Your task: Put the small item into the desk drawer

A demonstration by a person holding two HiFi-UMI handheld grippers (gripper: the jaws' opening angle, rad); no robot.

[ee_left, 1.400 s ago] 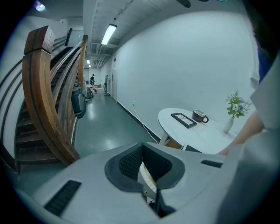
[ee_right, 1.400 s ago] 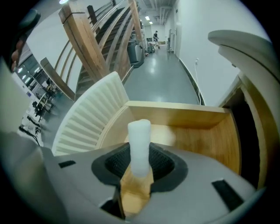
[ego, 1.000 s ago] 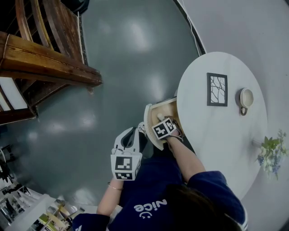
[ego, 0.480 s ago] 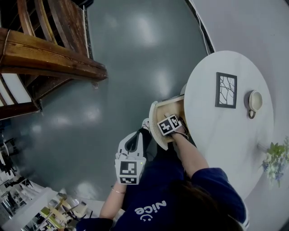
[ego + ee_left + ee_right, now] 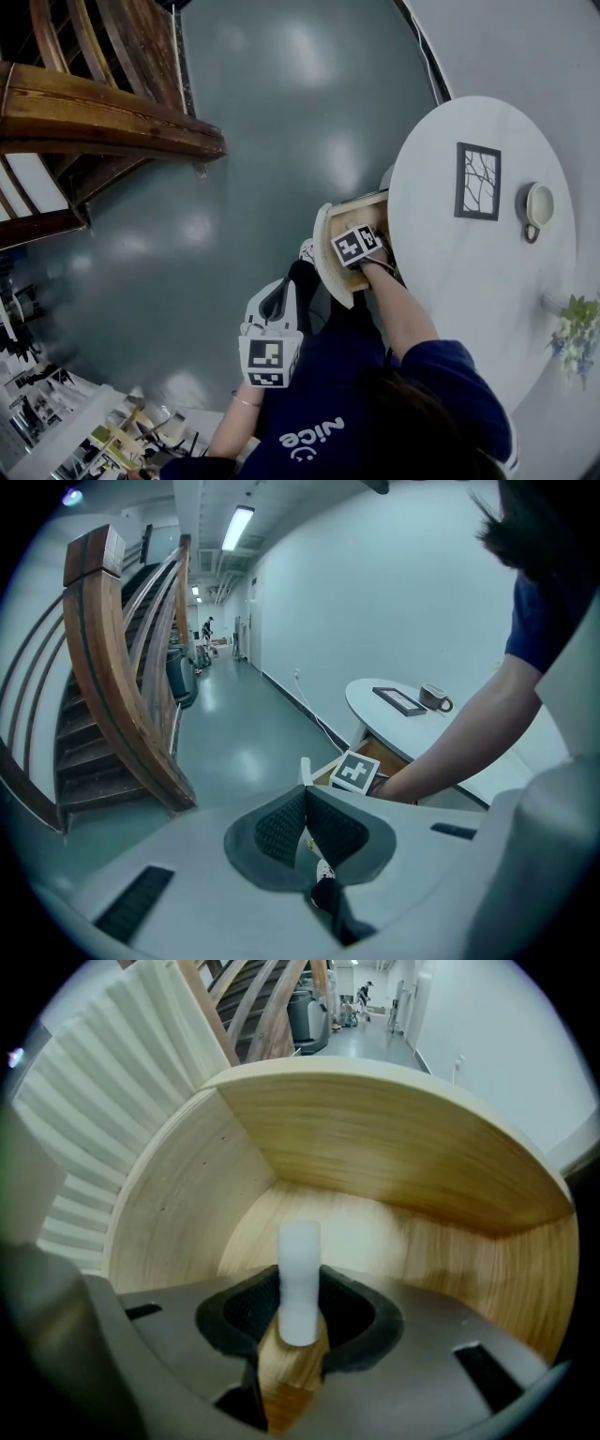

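- Step: placing. The right gripper (image 5: 300,1314) is inside the open drawer (image 5: 394,1138), pointing straight down. Its jaws are part-closed on the item (image 5: 300,1274), a small white stub standing up between the pads.
- The item sits over the drawer bottom, roughly mid-compartment, short of the curved wall. It's probably not on the wood yet, but the view is too foreshortened to be sure.
- Nothing else shows in the drawer. It is light wood.
- The left gripper (image 5: 277,298) hangs over the floor (image 5: 272,122) beside the person's leg, well apart from the drawer. Its jaws are together with nothing between them.
- Next: lower until the item is on or just off the bottom, open the jaws, then lift straight out without dragging it. The drawer likely needs pushing shut after that, and the left gripper is free for it.
- Risk: the stub is tall and narrow, so it may tip or roll on release. The walls would contain it.
- Surface: a round white table (image 5: 487,281), with the drawer out from under its edge. On top are a black frame (image 5: 477,181), a cup (image 5: 537,206) and flowers (image 5: 581,328) at the rim, all well apart from the work.
- Room: the floor is glossy grey-green, with a wooden stair (image 5: 103,131) across it. The left gripper view shows white walls and a long lit corridor.
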